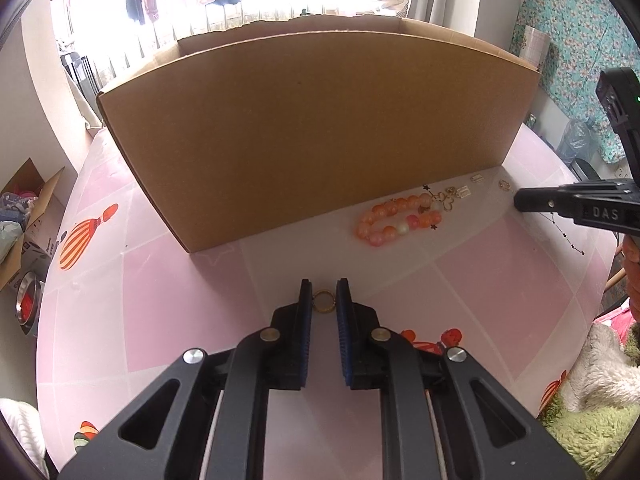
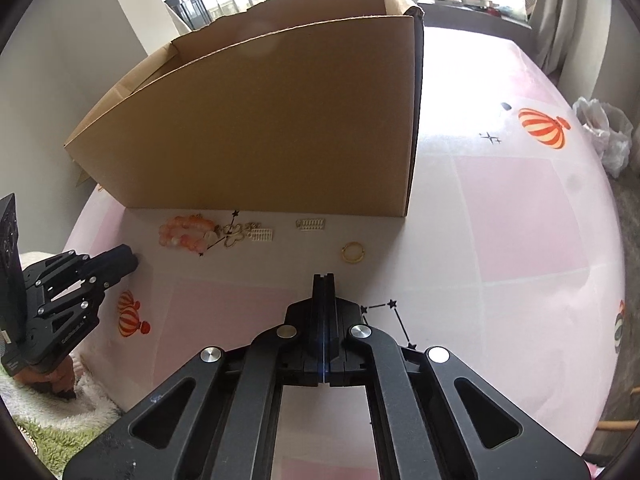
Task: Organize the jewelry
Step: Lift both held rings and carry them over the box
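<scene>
My left gripper (image 1: 324, 300) is shut on a small gold ring (image 1: 323, 301), pinched between its blue pads just above the pink tablecloth (image 1: 500, 280). An orange and pink bead bracelet (image 1: 394, 222) (image 2: 186, 232) lies in front of the cardboard box (image 1: 312, 132) (image 2: 256, 120). Beside it are a gold flower charm (image 2: 234, 236) and two small clear clips (image 2: 262, 235) (image 2: 310, 224). A second gold ring (image 2: 353, 253) (image 1: 504, 185) lies just ahead of my right gripper (image 2: 324, 280), which is shut with nothing between its jaws. The right gripper (image 1: 522, 200) also shows at the right edge of the left wrist view.
The open cardboard box stands tall along the back of the round table. A plastic bag (image 2: 608, 136) sits at the far right table edge. Fluffy white and green fabric (image 1: 592, 392) lies at the near edge. The other gripper (image 2: 120, 260) is at the left of the right wrist view.
</scene>
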A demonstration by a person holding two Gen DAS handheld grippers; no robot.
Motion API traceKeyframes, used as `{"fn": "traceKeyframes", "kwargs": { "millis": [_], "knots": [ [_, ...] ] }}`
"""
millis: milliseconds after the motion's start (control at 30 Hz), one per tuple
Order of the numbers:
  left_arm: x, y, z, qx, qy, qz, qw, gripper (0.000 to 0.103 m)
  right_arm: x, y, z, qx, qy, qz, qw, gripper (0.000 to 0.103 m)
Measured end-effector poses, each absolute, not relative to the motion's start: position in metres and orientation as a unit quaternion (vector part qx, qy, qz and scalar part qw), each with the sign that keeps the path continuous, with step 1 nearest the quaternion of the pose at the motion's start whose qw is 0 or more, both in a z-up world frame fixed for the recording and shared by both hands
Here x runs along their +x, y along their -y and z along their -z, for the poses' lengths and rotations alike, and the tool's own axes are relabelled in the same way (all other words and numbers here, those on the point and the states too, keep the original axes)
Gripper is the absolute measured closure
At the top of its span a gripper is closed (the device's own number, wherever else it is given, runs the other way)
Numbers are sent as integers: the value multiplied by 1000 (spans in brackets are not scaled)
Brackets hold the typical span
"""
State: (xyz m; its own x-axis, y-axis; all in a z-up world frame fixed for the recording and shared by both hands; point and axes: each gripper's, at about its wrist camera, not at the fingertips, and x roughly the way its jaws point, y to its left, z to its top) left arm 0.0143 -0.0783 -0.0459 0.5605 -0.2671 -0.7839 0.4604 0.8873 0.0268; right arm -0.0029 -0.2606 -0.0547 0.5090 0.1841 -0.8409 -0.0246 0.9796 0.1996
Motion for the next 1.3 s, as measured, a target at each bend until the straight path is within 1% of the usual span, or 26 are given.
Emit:
{"fn": "traceKeyframes", "kwargs": {
  "millis": [67,100,133,167,200,500,567,633,867,1100,1300],
  "knots": [
    [13,77,47,114,-419,208,876,91,-8,261,51,81,-482,-65,870,100],
    [12,77,47,114,-419,208,877,91,-7,259,48,77,-477,-61,873,96],
    [12,76,47,113,-419,207,877,91,-7,260,47,73,-474,-55,876,84],
    [11,76,47,111,-418,207,877,91,-6,261,46,69,-469,-50,879,79],
    [11,75,48,110,-418,206,878,91,-5,261,46,65,-465,-45,882,76],
    [10,74,49,112,-418,202,879,91,16,254,54,37,-460,-17,887,77],
    [10,75,49,113,-418,201,879,91,15,250,54,26,-457,-7,889,82],
    [10,76,49,113,-418,201,879,91,13,246,57,16,-454,0,891,92],
    [10,77,47,112,-418,202,879,91,7,244,55,25,-453,-3,891,94],
    [10,78,47,113,-415,203,880,91,7,288,48,49,-451,-6,891,94],
    [5,70,43,101,-412,214,880,91,-4,295,32,59,-438,-10,897,94]
  ]
}}
